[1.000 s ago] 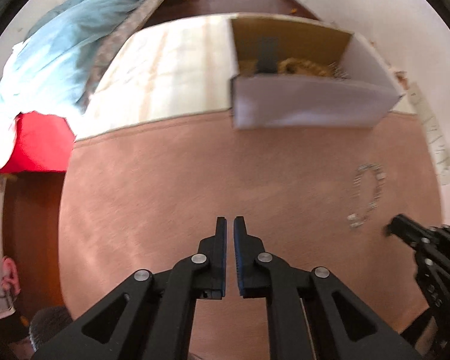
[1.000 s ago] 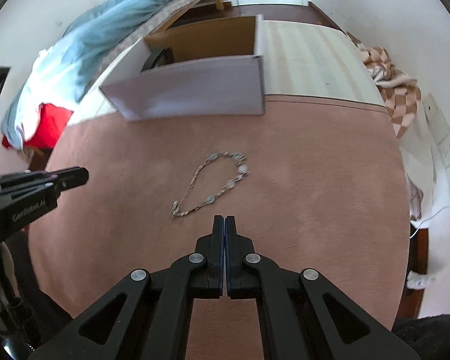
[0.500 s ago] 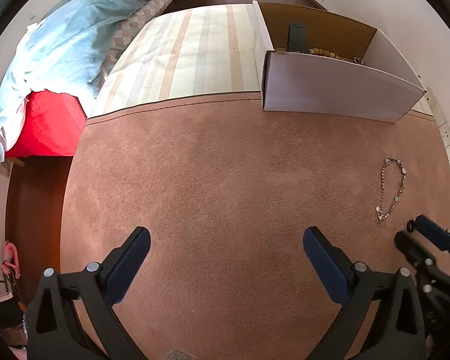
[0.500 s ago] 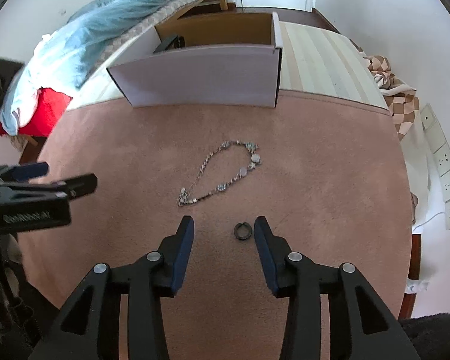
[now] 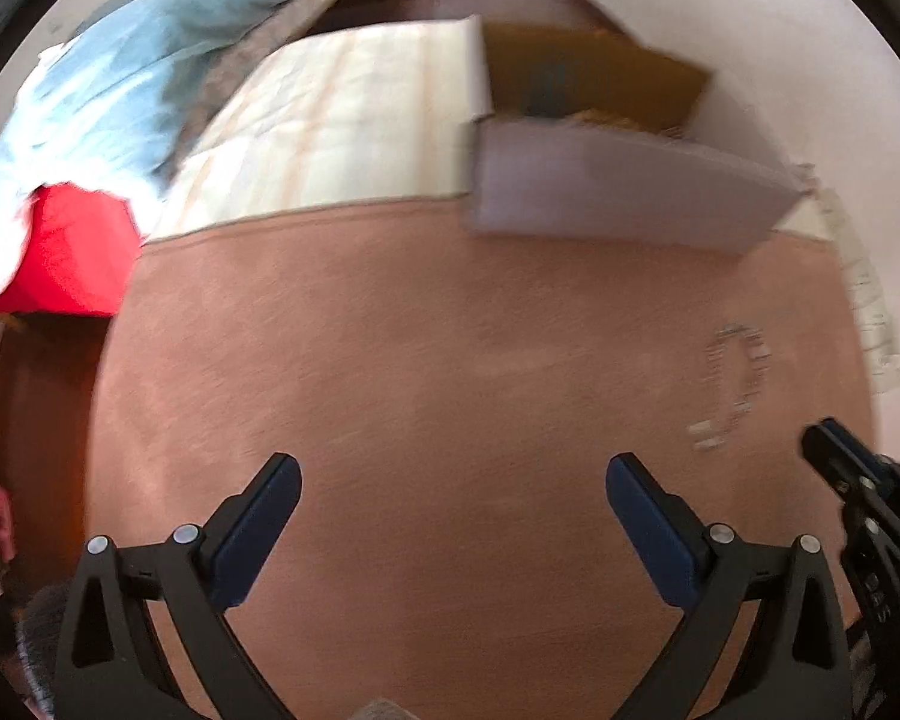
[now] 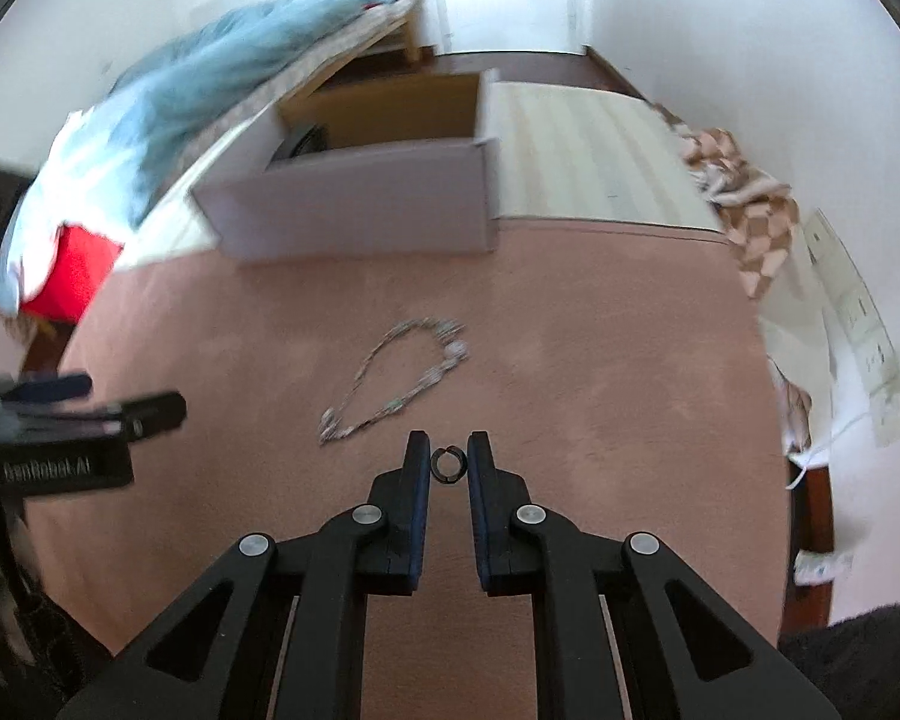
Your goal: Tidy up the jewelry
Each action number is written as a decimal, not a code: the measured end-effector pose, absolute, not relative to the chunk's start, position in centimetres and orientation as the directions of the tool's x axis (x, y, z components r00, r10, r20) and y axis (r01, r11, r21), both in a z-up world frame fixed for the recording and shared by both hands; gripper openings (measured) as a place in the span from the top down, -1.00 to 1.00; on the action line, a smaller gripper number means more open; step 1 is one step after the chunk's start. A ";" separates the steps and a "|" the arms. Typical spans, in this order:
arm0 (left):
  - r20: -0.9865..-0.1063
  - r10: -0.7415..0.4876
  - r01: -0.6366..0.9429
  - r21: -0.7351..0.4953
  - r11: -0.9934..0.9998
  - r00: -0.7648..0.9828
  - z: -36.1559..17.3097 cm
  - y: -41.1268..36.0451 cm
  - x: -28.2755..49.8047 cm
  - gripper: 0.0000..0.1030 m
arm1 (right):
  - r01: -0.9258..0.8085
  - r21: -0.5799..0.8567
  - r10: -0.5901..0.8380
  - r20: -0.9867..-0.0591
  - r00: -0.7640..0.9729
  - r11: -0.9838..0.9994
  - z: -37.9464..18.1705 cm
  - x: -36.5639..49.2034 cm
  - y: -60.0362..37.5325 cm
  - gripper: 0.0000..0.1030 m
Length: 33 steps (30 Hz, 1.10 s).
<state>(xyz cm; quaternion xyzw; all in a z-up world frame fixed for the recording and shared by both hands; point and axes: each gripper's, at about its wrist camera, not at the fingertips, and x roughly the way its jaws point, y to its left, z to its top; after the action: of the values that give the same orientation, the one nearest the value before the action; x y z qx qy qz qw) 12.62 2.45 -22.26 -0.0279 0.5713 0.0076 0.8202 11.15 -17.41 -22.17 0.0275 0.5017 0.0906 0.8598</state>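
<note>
With the cardboard box as landmark, going left to right: the left gripper hovers well in front of the box's left end, jaws spread wide with only pink carpet between them. The beaded necklace lies slack on the carpet in front of the box. Nearer the camera than that, the right gripper is closing around a small dark ring; whether the pads touch it yet cannot be told. The ring looks light, stiff and likely slippery, so pinching across its outer rim seems best; the limp necklace would want lifting at one end.
</note>
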 end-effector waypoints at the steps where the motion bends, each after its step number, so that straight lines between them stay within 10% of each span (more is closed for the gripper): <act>1: -0.934 -0.034 -0.027 -0.047 0.999 0.356 -22.0 1.8 12.8 -1.00 | -0.102 0.150 0.181 -0.855 0.486 0.983 -21.9 11.4 -18.2 0.75; 15: -0.934 -0.129 0.265 -0.038 0.964 0.334 -23.7 -10.7 16.2 -0.57 | 0.102 0.193 0.117 -0.857 0.502 0.976 -21.2 12.4 -26.4 0.75; 23: -0.925 -0.137 0.288 -0.032 0.957 0.354 -24.2 -11.4 17.2 0.95 | 0.127 0.231 0.137 -0.849 0.510 0.965 -20.8 12.5 -27.2 0.74; 33: -0.884 -0.288 0.128 -0.259 0.957 0.367 -21.8 -4.0 17.5 0.97 | 0.116 0.288 0.178 -0.811 0.557 0.951 -18.4 12.6 -27.0 0.75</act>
<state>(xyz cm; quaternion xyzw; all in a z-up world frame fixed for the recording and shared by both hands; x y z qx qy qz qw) 17.54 -3.97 -21.81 -0.0730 0.5481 -0.1263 0.8236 12.55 -27.00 -18.39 0.1563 0.4704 0.0181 0.8683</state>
